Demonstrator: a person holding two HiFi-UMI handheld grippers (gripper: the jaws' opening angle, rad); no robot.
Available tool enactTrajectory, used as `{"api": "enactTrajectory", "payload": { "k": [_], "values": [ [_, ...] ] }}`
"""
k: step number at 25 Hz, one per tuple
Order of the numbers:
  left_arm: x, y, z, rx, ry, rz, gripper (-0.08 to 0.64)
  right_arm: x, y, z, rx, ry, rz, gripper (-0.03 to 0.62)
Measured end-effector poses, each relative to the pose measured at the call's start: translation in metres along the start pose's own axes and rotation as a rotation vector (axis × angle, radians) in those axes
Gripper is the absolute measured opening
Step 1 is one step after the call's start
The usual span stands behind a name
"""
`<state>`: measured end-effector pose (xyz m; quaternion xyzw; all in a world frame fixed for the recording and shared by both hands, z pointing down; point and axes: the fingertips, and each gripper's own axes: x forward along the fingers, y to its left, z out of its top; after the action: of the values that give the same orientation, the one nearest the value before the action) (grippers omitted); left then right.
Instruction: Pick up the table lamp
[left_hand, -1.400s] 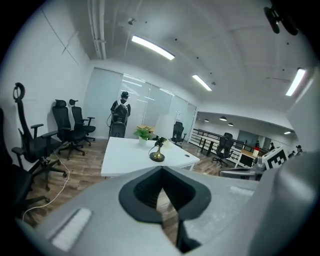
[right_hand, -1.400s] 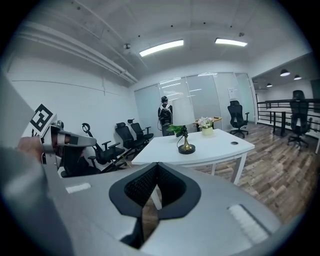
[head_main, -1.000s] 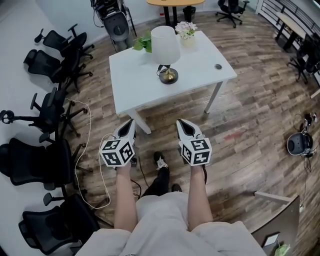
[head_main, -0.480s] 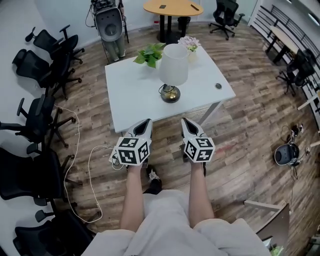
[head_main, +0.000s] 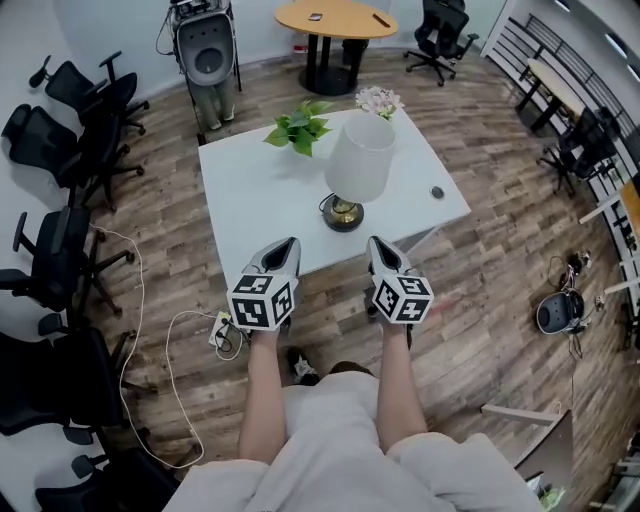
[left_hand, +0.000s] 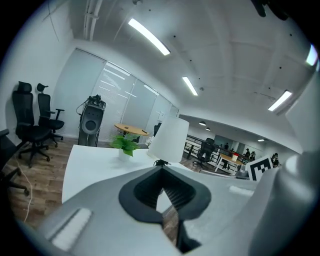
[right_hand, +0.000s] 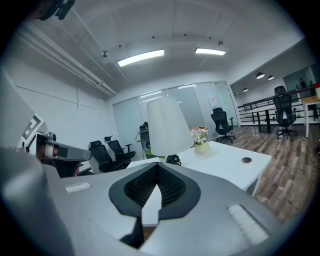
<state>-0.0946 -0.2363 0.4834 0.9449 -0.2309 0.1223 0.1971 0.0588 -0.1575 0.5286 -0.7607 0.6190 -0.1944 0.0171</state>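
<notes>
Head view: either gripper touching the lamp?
No, the left gripper and right gripper are both short of the lamp, standing untouched on the table.

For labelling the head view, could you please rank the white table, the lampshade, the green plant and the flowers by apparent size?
Largest to smallest:
1. white table
2. lampshade
3. green plant
4. flowers
The lampshade rises nearer the camera, so its lead over the plant may be inflated.

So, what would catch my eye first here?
A white-shaded table lamp stands on a white table, with a green plant and flowers behind it. Nearer, the left tool and right tool point towards it from the table's near edge, jaws together.
</notes>
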Motion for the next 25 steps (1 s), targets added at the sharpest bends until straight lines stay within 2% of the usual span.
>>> {"api": "enactTrajectory", "payload": {
  "k": [5, 8, 10, 12, 16, 22, 25],
  "values": [
    [0.031, 0.000, 0.004, 0.004, 0.021, -0.043, 0.001, 0.017, -0.011, -0.003, -0.033, 0.038, 0.001, 0.026],
    [0.047, -0.008, 0.006, 0.026, 0.042, -0.065, 0.001, 0.024, -0.013, -0.007, -0.030, 0.074, 0.069, 0.028],
    [0.053, -0.004, 0.009, 0.021, 0.042, -0.055, 0.000, 0.033, -0.010, -0.014, -0.064, 0.110, 0.108, 0.028],
    [0.061, 0.001, 0.011, 0.013, 0.043, -0.039, 0.000, 0.044, -0.011, -0.020, -0.099, 0.145, 0.129, 0.028],
    [0.079, 0.005, 0.010, -0.003, 0.040, 0.017, 0.001, 0.071, -0.026, -0.032, -0.110, 0.186, 0.168, 0.028],
    [0.108, 0.007, 0.030, -0.031, -0.010, 0.127, 0.001, 0.113, -0.061, -0.056, -0.198, 0.337, 0.217, 0.035],
    [0.125, 0.008, 0.038, -0.040, -0.029, 0.188, 0.001, 0.133, -0.074, -0.056, -0.220, 0.360, 0.272, 0.042]
  ]
}}
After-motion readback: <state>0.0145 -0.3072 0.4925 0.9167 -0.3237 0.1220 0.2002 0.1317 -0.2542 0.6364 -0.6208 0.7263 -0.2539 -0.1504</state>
